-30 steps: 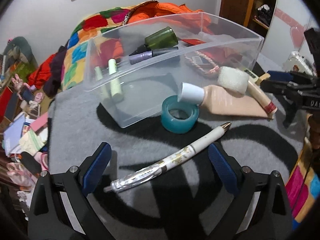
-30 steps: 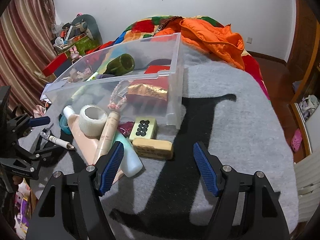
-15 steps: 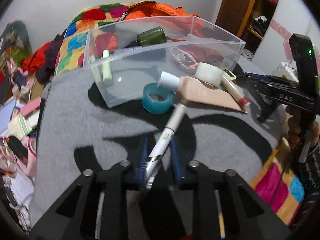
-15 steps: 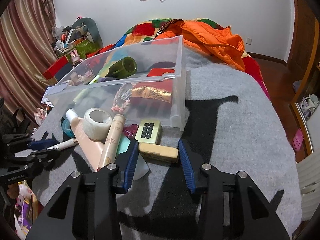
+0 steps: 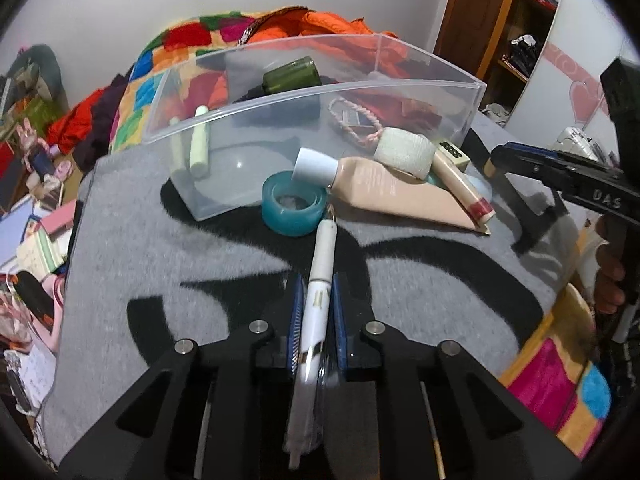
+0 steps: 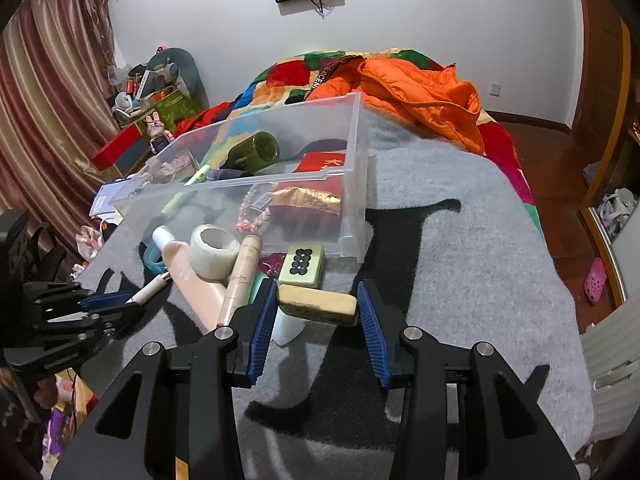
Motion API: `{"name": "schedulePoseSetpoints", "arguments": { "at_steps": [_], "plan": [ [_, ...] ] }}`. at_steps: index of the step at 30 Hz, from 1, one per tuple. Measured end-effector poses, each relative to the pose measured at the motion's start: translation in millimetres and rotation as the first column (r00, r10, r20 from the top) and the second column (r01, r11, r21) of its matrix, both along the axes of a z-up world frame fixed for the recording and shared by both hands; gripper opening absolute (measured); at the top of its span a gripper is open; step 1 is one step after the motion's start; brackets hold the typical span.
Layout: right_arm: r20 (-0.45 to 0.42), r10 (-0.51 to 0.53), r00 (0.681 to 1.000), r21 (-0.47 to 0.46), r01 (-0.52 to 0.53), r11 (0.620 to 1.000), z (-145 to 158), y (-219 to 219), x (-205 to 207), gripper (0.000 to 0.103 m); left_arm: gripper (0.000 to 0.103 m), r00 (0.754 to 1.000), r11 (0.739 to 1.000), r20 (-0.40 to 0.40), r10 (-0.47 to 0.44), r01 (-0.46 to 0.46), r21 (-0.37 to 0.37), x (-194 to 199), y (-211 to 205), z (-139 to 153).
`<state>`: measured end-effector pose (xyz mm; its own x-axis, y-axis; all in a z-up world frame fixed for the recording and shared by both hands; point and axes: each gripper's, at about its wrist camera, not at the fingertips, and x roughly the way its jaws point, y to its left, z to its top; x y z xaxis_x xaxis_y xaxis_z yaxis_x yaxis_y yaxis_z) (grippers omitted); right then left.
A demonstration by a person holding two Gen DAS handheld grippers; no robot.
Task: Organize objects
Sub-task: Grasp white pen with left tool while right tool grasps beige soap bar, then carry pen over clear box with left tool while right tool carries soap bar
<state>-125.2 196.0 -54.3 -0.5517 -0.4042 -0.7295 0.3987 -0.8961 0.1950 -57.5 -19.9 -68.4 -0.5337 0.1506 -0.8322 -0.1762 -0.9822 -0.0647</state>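
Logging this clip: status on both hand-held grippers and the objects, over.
Left hand-held gripper shut on white pen. Right hand-held gripper shut on tan rectangular block. Clear plastic bin open ahead; teal tape roll by pen tip.

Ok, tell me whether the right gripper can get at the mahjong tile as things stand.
Probably not directly. The right gripper is already shut on the tan block, and the mahjong tile lies just behind that block. The tile's top is bare, so once the block is dropped the way looks free.

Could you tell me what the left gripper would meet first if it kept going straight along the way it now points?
Probably the teal tape roll: the white pen clamped in the left gripper nearly touches it already, though depth is unclear.
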Motion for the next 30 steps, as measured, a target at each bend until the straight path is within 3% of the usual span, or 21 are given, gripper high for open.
{"name": "schedulePoseSetpoints", "arguments": {
  "at_steps": [8, 15, 30],
  "plan": [
    [-0.047, 0.01, 0.999, -0.016, -0.011, 1.0, 18, -2, 7, 0.038, 0.01, 0.998, 0.998, -0.026, 0.055, -0.054, 0.033, 21, -6, 9],
    [-0.106, 0.037, 0.994, -0.037, -0.041, 0.998, 42, -13, 12, 0.038, 0.01, 0.987, 0.992, -0.108, 0.115, -0.108, 0.071, 37, -19, 40],
    [-0.18, 0.056, 0.982, -0.066, -0.069, 0.995, 73, -38, -11, 0.038, 0.01, 0.948, 0.981, -0.264, 0.175, -0.144, 0.133, 0, -26, 99]
  ]
}}
